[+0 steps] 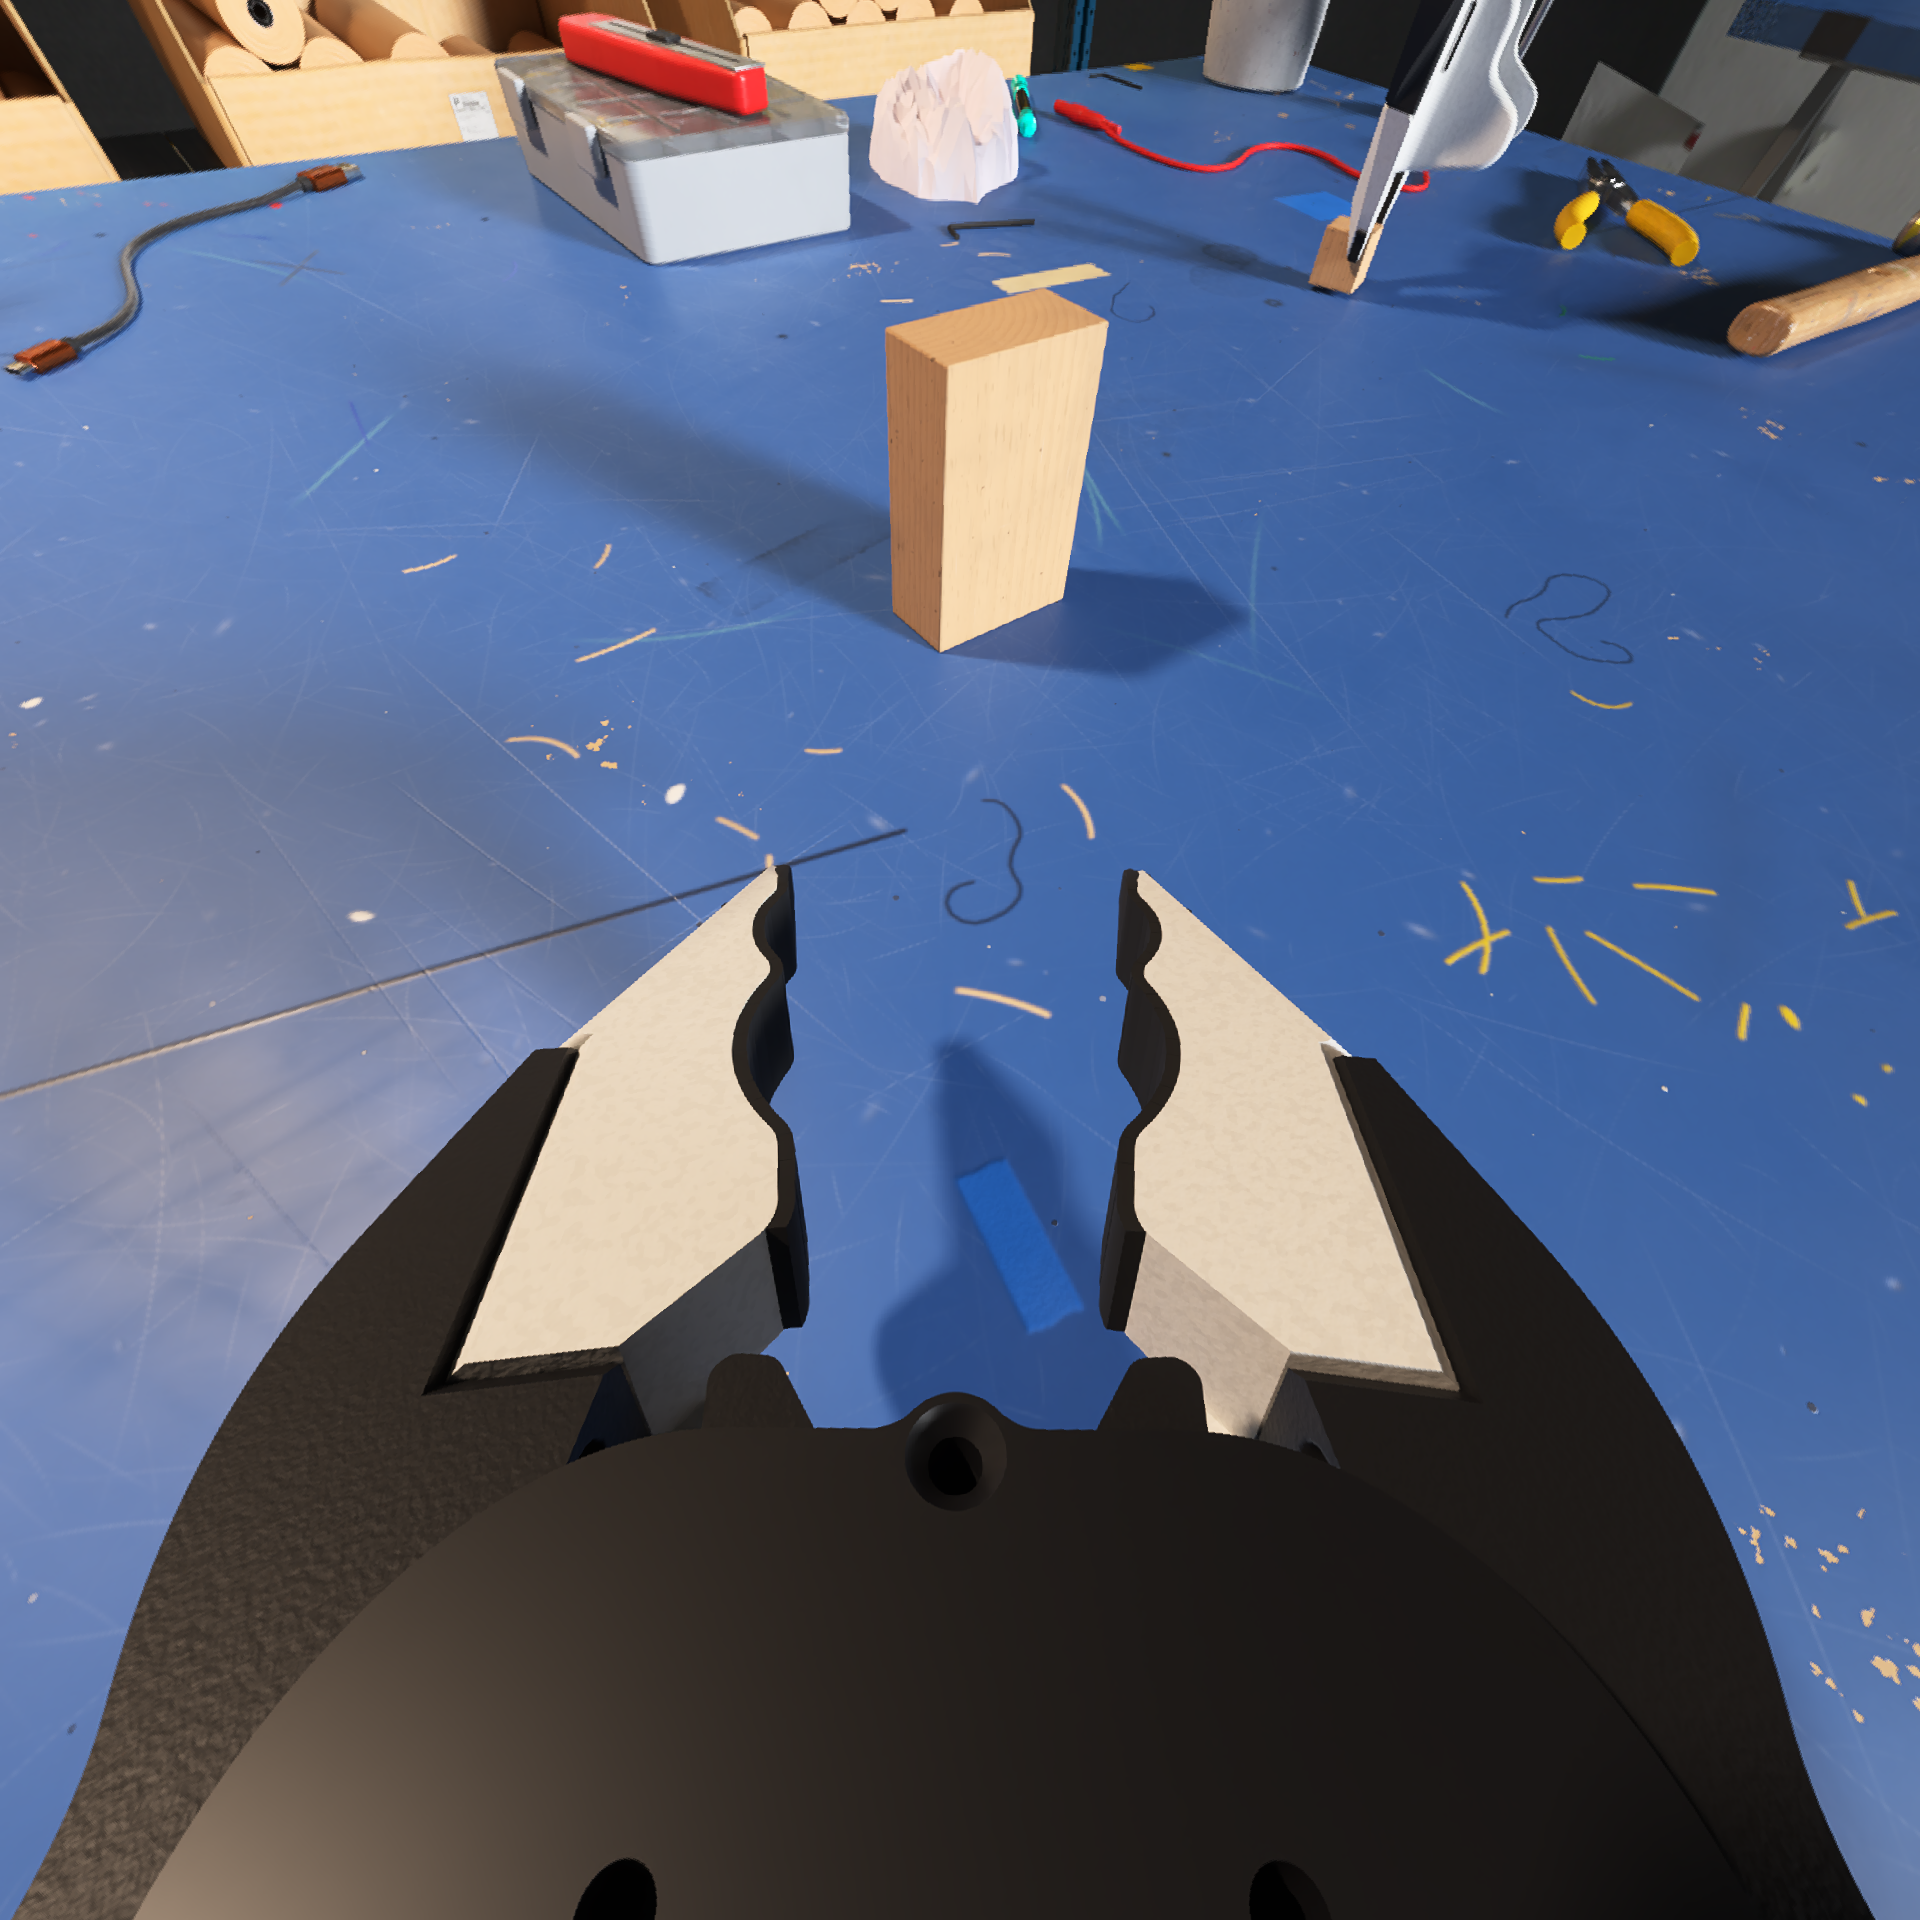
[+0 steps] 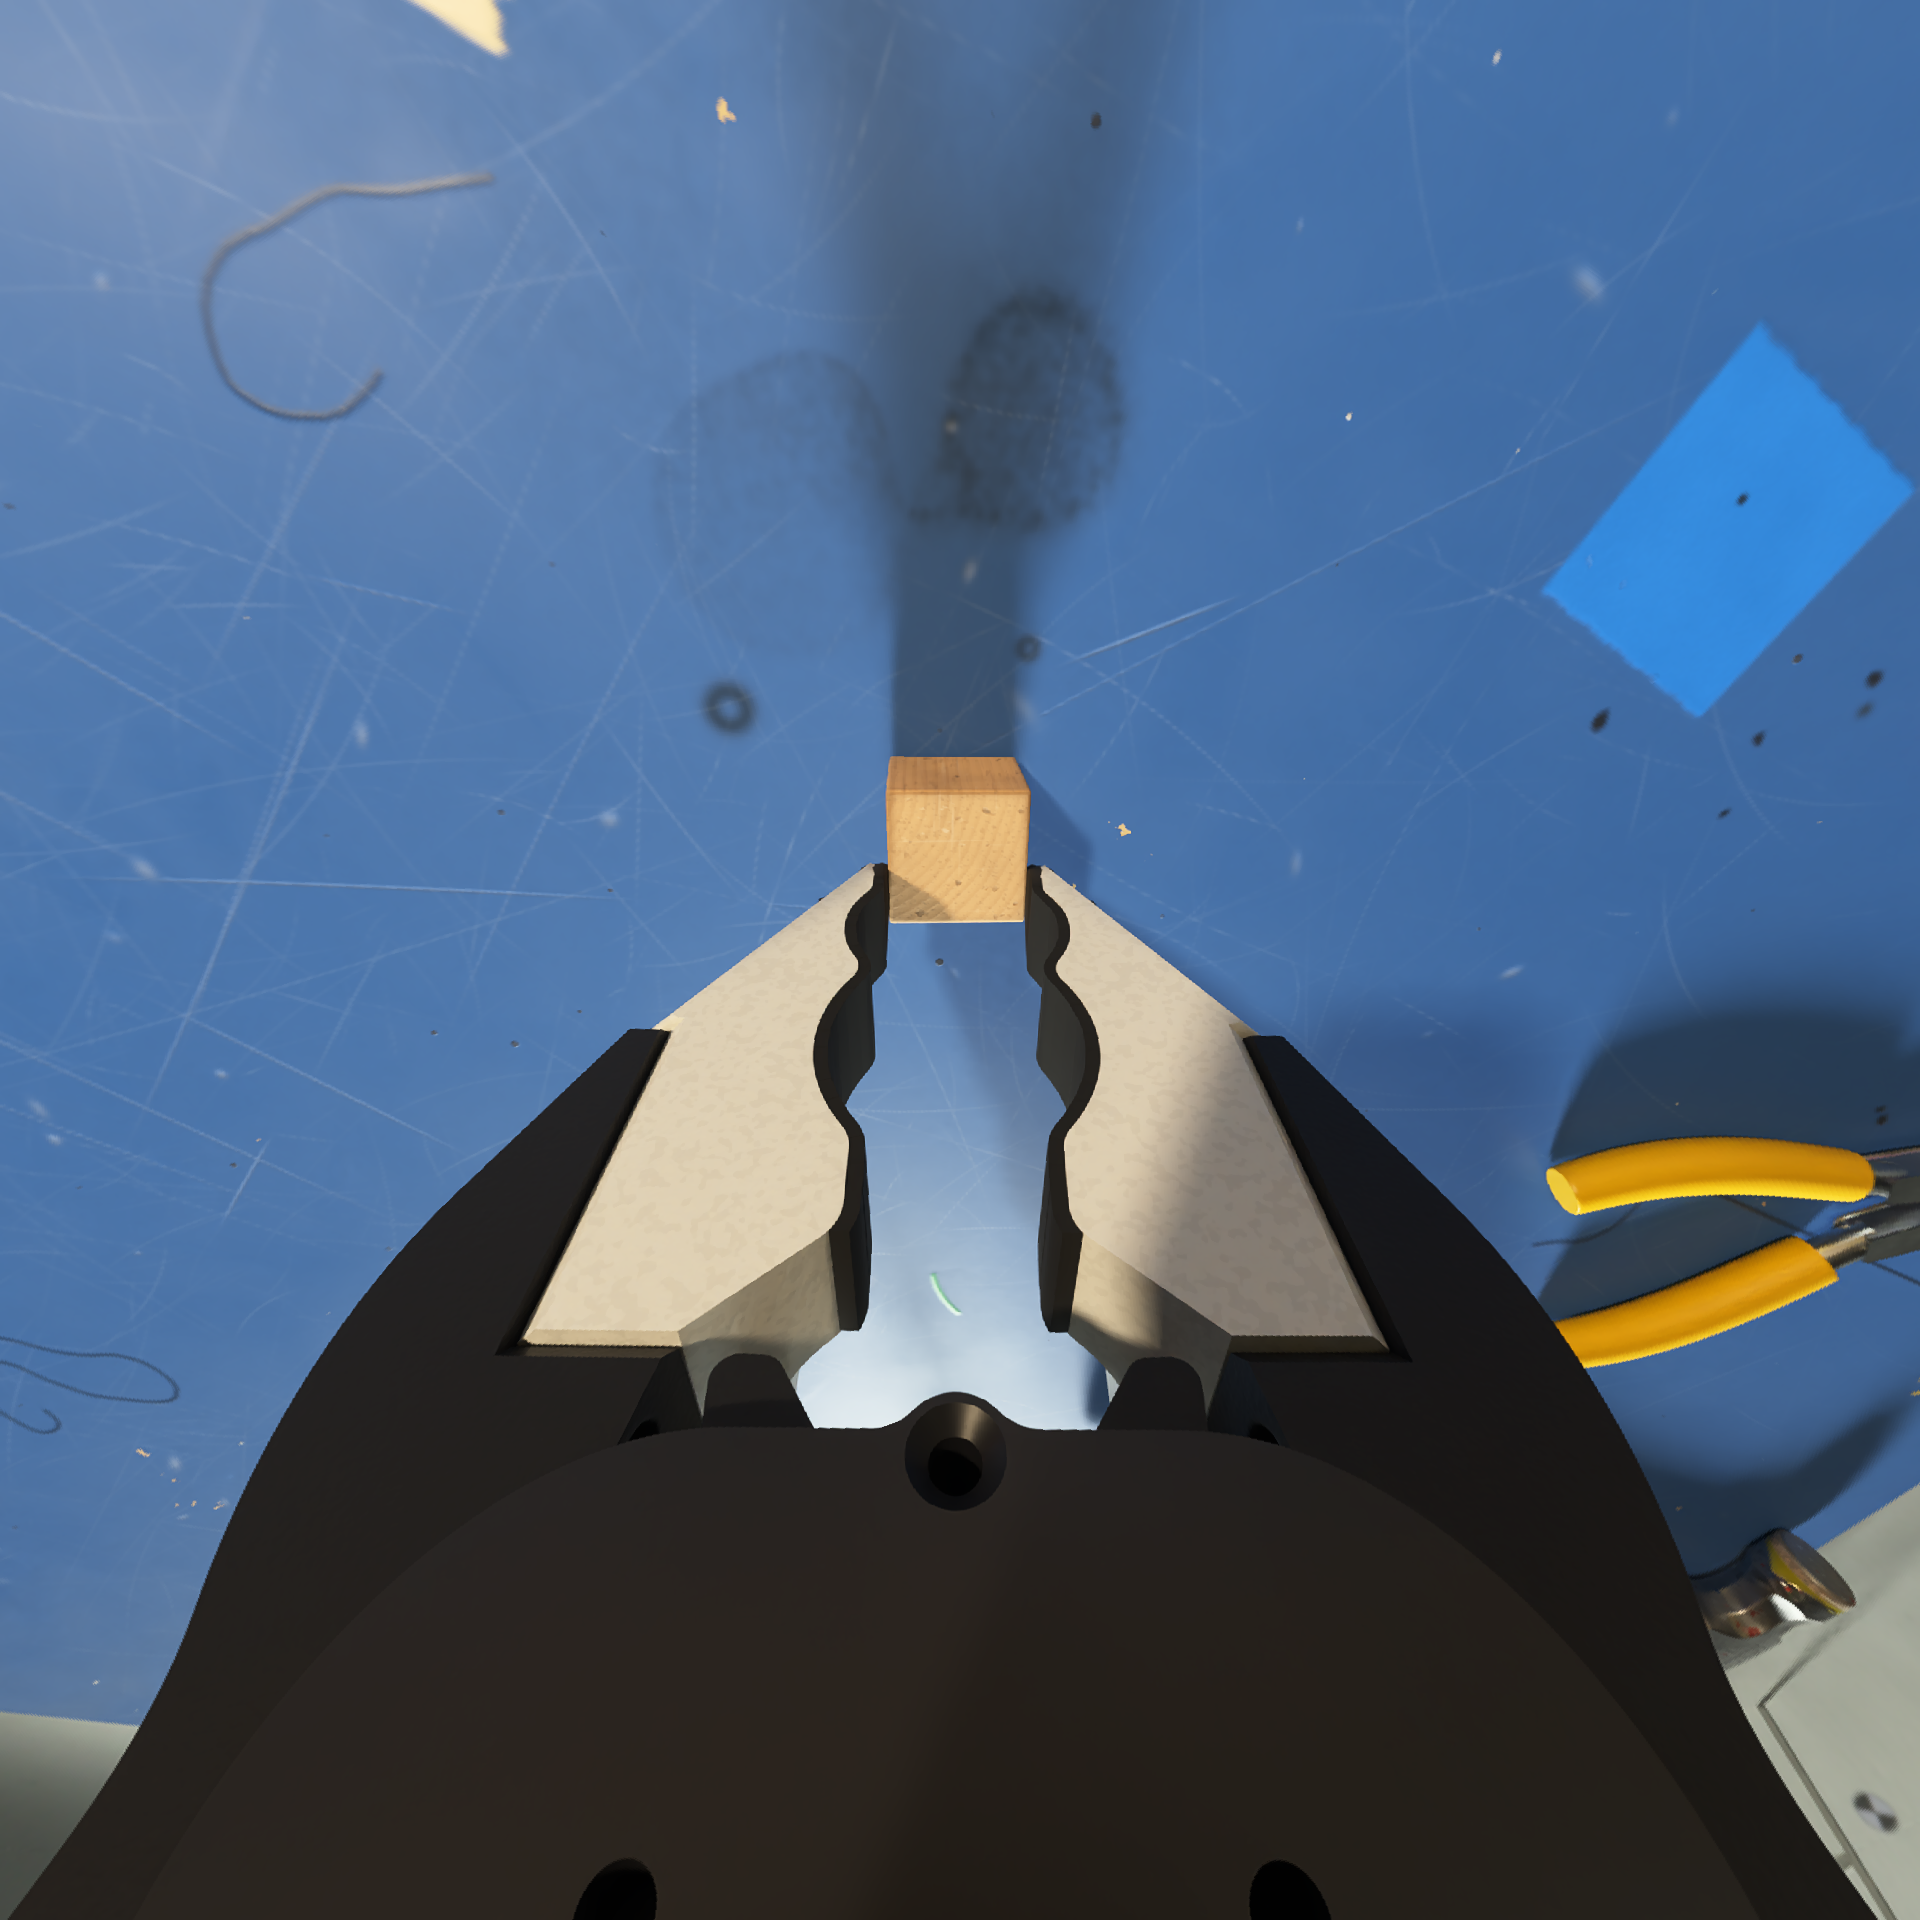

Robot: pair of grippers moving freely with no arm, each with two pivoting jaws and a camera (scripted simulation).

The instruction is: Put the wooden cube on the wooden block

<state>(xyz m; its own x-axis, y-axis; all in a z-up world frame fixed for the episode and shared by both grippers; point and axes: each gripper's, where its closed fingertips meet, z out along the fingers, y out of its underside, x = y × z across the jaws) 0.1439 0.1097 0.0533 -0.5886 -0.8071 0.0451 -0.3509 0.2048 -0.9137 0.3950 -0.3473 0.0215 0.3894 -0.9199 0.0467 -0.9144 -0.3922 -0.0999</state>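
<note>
Pinching the wooden cube (image 2: 957,837) between my right gripper (image 2: 957,894) tips, I see pale grain and crisp edges; it seems to touch the scratched blue table (image 2: 416,727) still. My left gripper (image 1: 954,878) gapes wide and empty. Ahead stands the tall, upright wooden block (image 1: 987,468), well apart from the cube.

Left gripper (image 1: 956,883) with black body and beige fingers spread apart above scratched blue tabletop (image 1: 416,727), tall upright pale wooden block (image 1: 987,468) ahead, beyond it right gripper (image 1: 1363,247) pinching small wooden cube (image 1: 1335,265), yellow-handled pliers (image 1: 1626,213) near.
</note>
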